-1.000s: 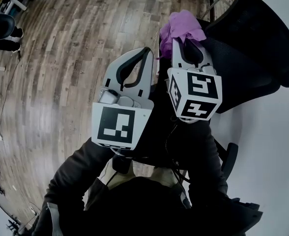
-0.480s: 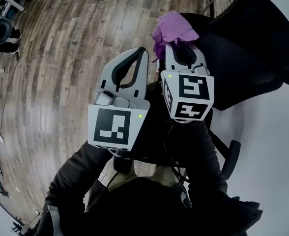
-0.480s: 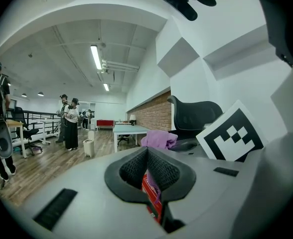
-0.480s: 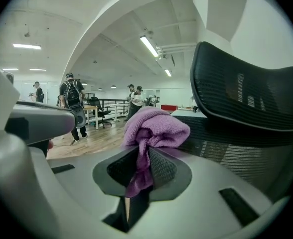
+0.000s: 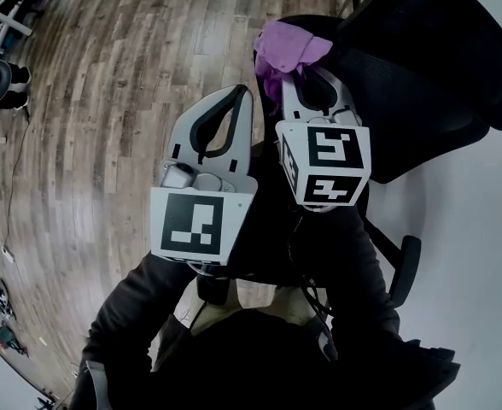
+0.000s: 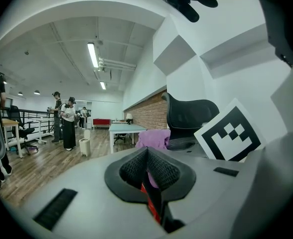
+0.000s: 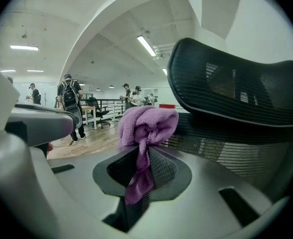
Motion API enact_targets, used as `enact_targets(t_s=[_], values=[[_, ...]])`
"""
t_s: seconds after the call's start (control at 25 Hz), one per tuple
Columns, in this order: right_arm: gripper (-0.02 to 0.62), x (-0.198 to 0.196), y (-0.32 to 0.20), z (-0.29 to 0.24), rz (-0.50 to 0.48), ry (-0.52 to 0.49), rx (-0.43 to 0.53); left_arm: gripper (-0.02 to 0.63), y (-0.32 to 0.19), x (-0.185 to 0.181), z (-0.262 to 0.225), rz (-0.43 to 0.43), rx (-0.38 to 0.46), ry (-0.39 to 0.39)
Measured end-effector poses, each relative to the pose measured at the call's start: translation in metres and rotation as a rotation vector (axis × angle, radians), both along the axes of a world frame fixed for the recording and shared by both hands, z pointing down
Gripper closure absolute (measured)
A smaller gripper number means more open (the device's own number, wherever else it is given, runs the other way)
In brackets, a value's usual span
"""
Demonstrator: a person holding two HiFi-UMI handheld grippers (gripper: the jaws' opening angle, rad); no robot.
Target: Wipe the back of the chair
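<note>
Purple cloth is pinched tight in my right gripper, which has crept closer to the chair back on the far right. No wiping yet, I think. My left gripper is closed on nothing.

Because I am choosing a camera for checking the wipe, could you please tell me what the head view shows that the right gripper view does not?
Only the head view shows the person's dark sleeves, the armrest and the marker cube on the right gripper. Only the right gripper view shows the mesh weave of the chair back, people standing far off and the ceiling lights. Both show the right gripper's jaws shut on the purple cloth, and the black chair.
</note>
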State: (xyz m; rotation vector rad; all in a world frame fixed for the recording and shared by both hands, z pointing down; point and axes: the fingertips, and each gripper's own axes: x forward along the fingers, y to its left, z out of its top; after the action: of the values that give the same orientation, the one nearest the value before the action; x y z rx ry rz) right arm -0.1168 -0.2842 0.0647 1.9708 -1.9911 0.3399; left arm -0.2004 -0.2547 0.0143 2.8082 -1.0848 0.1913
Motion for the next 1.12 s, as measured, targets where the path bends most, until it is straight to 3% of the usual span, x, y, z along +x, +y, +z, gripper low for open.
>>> enact_targets(t_s=[1.12], values=[[0.538,0.1,0.056,0.01,0.133,-0.032,0.013,0.597,0.041,0.104,0.013,0.153,-0.017,-0.024]])
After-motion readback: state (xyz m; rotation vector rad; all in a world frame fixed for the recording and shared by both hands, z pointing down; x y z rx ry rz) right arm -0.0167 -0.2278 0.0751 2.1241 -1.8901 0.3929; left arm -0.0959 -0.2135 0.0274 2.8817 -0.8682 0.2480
